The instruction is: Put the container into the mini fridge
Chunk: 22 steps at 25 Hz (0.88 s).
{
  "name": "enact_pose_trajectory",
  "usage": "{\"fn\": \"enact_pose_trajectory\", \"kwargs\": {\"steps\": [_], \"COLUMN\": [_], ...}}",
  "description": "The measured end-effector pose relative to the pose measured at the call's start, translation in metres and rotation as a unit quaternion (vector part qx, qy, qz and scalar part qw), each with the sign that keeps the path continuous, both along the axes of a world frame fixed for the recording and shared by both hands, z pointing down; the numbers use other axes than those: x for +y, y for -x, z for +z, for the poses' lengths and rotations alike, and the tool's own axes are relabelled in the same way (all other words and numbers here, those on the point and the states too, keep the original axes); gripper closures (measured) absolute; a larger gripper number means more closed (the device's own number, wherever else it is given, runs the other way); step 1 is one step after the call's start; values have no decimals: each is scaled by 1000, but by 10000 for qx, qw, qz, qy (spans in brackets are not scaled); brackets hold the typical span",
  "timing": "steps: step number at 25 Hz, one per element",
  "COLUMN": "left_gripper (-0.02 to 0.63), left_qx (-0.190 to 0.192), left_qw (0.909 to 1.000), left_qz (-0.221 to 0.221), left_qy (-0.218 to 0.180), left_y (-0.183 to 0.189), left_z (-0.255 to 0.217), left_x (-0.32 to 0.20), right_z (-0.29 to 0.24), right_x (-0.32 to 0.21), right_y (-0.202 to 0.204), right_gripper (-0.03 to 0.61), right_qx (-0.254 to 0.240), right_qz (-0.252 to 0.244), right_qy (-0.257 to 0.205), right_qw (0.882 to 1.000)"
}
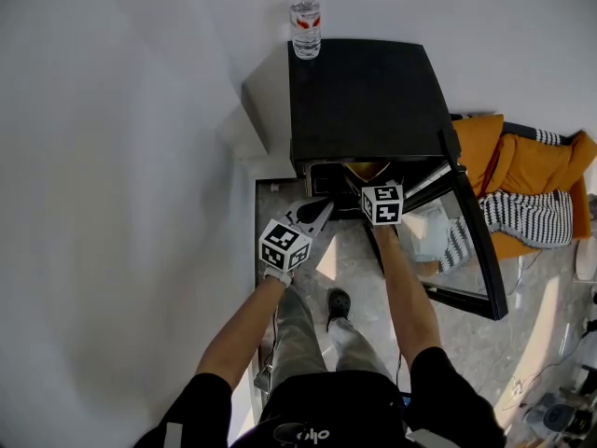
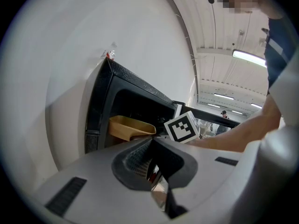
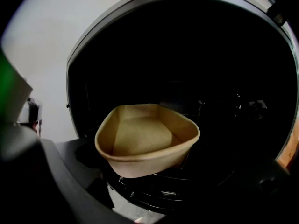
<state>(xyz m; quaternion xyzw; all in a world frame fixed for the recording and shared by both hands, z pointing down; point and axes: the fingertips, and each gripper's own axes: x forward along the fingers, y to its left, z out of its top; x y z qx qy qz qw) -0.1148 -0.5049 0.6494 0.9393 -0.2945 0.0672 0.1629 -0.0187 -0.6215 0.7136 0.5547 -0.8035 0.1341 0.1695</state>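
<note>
Container (image 3: 145, 139): tan, empty, grasped at its near rim by right claw (image 1: 362, 187); held in the mouth of the open fridge (image 1: 368, 96), above the shelf (image 3: 196, 186). Left claw (image 2: 156, 174): clenched, empty, just outside. Judged outstanding: set down, release, shut door (image 1: 471, 241).

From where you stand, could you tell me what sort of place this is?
Likely an indoor lab or studio mocked up as a home: a mini fridge, orange cushions on polished floor, strip-lit ceiling.
</note>
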Motion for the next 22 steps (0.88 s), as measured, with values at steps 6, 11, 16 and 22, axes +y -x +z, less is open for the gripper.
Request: {"fn": "enact_pose_trajectory", "kwargs": {"steps": [6,11,16,22], "left_gripper": [606,606,606,606], "left_qx": [33,48,60,207], "left_qw": [10000,9998,9994,9985], "left_qz": [-30,-190,-328,-506], "left_qy": [-43,-46,-28,-26], "left_y": [4,14,20,22], "left_z": [-11,-16,-19,-39], "left_x": [4,6,18,52], "right_z": [1,-4,-11,-43], "right_x": [7,27,63,118], "right_y": [0,-7,-17,-24], "right_gripper": [45,45,48,70], "right_qx": [-9,49,22,-225], "right_qz": [-79,-35,13,-37], "right_qy": [155,182,249,234], "right_qw": [9998,9998,9997,9995]}}
